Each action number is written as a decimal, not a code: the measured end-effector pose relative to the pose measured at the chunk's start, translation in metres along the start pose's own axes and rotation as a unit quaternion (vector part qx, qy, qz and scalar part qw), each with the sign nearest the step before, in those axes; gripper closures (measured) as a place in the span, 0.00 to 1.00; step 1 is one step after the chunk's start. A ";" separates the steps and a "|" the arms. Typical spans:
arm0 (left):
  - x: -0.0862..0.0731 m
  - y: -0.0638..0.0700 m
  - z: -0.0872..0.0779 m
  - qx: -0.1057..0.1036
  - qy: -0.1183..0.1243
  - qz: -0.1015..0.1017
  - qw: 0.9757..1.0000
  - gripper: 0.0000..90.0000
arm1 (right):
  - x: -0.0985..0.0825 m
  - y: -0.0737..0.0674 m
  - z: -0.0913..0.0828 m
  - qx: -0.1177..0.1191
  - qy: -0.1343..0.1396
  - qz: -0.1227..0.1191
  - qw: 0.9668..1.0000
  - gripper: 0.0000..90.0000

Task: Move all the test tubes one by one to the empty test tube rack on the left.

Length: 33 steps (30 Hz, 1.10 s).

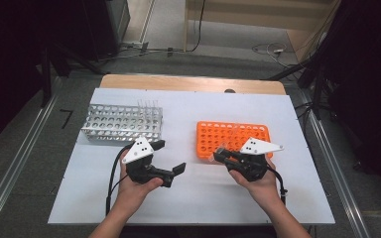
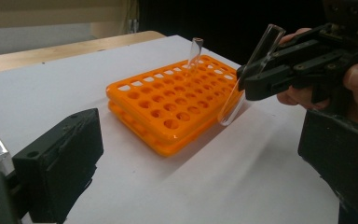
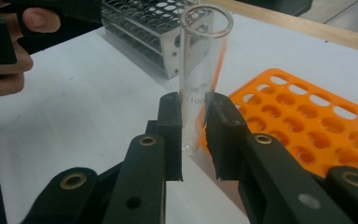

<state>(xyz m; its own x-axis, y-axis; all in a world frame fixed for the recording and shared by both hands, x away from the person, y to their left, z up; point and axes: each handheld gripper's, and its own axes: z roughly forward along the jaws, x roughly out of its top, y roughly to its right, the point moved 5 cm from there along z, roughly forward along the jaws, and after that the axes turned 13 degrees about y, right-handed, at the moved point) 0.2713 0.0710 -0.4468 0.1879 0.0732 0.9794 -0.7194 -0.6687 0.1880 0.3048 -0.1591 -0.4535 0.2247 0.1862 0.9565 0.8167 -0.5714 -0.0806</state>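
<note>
On the far left of the white table sits a silver metal test-tube rack with a grid of round holes, a few clear tubes standing at its far right end. Near of it, the left tongs, black with a grey three-cornered plate, are held in the person's left hand; jaws stand wide apart with nothing between them, pointing right. In the left gripper view one of its black jaws shows at the near left, well apart from the other at the right edge.

Right of centre lies a flat orange plastic rack with rows of round holes; in the left gripper view one clear glass tube stands tilted in a hole at its far side.

At the near left corner of the orange rack, the right tongs are clamped on a clear glass test tube, held in the right hand. In the right gripper view both black pads press the tube's lower half, open mouth upward, printed marks just above the pads. In the left gripper view this tube leans, its rounded bottom hanging just beside the orange rack's near right edge, above the table; whether it touches the rack I cannot tell.
</note>
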 end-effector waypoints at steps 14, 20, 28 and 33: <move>0.000 0.028 0.014 -0.039 -0.010 0.006 0.999 0.29 | -0.004 -0.033 0.018 0.039 -0.015 -0.023 0.999 0.83; -0.001 0.036 0.018 -0.048 -0.010 0.019 0.999 0.49 | -0.005 -0.044 0.022 0.051 -0.021 -0.032 0.998 0.83; 0.003 0.039 0.019 -0.048 0.001 0.041 0.998 0.67 | -0.006 -0.056 0.028 0.067 -0.028 -0.037 0.997 0.83; 0.002 0.042 0.019 -0.053 0.000 0.060 0.997 0.72 | -0.004 -0.060 0.029 0.073 -0.031 -0.038 0.996 0.83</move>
<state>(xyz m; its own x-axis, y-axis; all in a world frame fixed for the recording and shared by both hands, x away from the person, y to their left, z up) 0.2542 0.0293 -0.4388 0.0963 -0.0038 0.9953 -0.8030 -0.5912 0.0755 0.2706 -0.1023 -0.4611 0.1873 0.2764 0.9426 0.9000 -0.4327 -0.0519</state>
